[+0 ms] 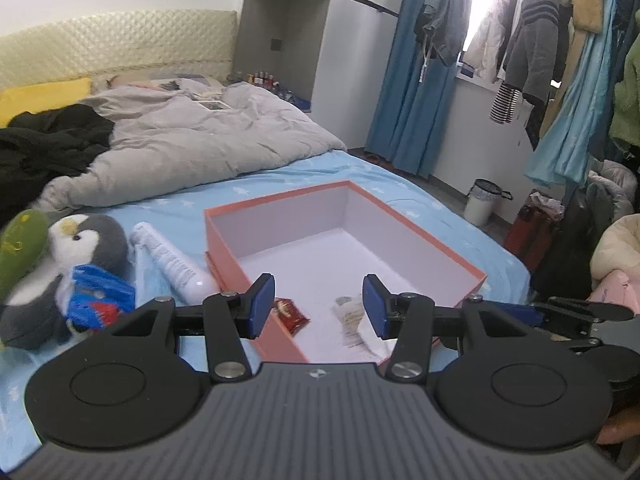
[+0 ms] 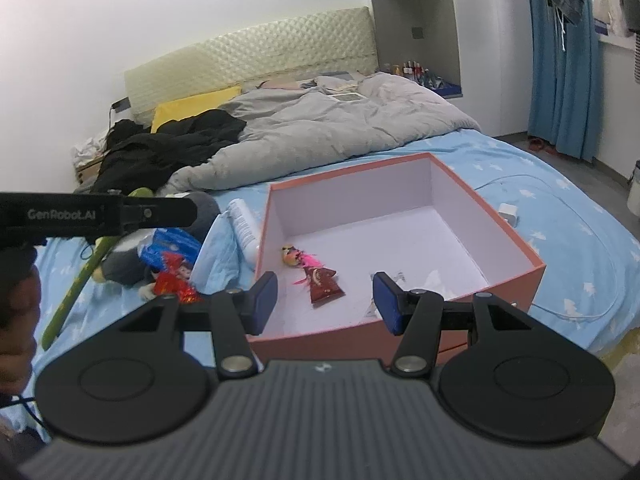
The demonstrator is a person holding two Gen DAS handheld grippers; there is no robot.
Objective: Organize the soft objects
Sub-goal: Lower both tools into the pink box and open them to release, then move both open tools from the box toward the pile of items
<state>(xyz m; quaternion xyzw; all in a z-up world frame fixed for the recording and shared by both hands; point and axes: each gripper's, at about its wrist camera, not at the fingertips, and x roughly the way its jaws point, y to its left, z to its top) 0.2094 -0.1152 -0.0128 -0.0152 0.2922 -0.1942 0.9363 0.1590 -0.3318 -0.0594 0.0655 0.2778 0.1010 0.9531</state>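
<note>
An open orange box (image 1: pixel 276 212) with a white inside stands on the blue bed sheet. In it lie a small doll in a red dress (image 2: pixel 320 280) and a crumpled clear wrapper (image 1: pixel 352 314). Left of the box lie a grey and white penguin plush (image 1: pixel 76 248), a green plush (image 1: pixel 20 248), a blue packet (image 1: pixel 100 294), a white tube (image 1: pixel 172 264) and a second red doll (image 2: pixel 172 282). My left gripper (image 1: pixel 318 306) hangs open over the box's near end, nothing between its pads. My right gripper (image 2: pixel 325 304) is open too, above the box's near wall (image 2: pixel 360 196).
A rumpled grey duvet (image 1: pixel 192 136) and black clothes (image 1: pixel 48 140) cover the far half of the bed. A white charger (image 2: pixel 508 214) with its cable lies right of the box. Hanging clothes (image 1: pixel 532 48), a bin (image 1: pixel 482 202) and bags stand beyond the bed's right edge.
</note>
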